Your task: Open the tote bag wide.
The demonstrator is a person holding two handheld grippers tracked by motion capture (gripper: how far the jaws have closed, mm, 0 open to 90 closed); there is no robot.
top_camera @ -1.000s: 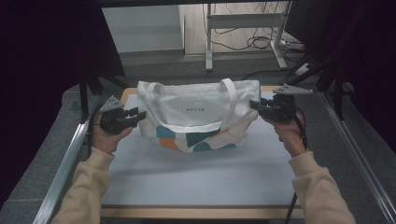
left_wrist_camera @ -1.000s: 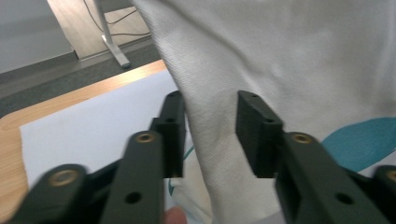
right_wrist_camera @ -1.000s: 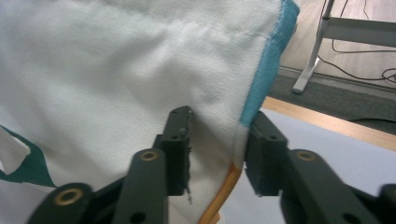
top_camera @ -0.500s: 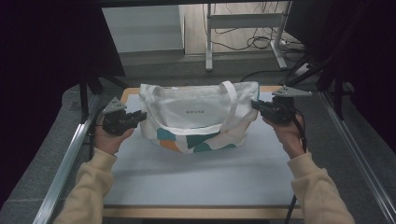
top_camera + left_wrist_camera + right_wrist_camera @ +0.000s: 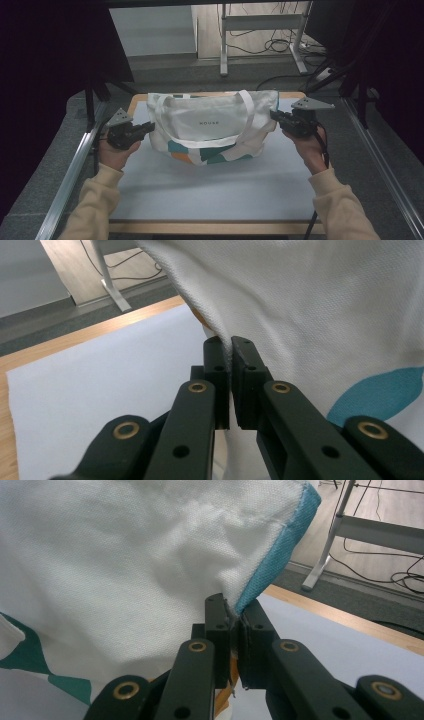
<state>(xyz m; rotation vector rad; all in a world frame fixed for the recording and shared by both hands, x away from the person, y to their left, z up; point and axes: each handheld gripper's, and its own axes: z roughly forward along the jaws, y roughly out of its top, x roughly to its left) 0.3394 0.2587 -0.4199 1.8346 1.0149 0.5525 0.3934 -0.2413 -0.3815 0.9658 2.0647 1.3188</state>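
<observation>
At centre of high view, white tote bag [image 5: 212, 127] on bench [image 5: 210, 192], toward far edge; teal and orange patches along lower part. Left gripper [image 5: 148, 128] at left-centre of frame, jaws just closed, clenched on bag's left edge. Right gripper [image 5: 274, 116] at right-centre, jaws just closed, pinching bag's teal-trimmed right edge

You have a wooden table [image 5: 131, 105] covered by a pale sheet [image 5: 210, 190], and a white tote bag [image 5: 212, 125] rests on that sheet.
</observation>
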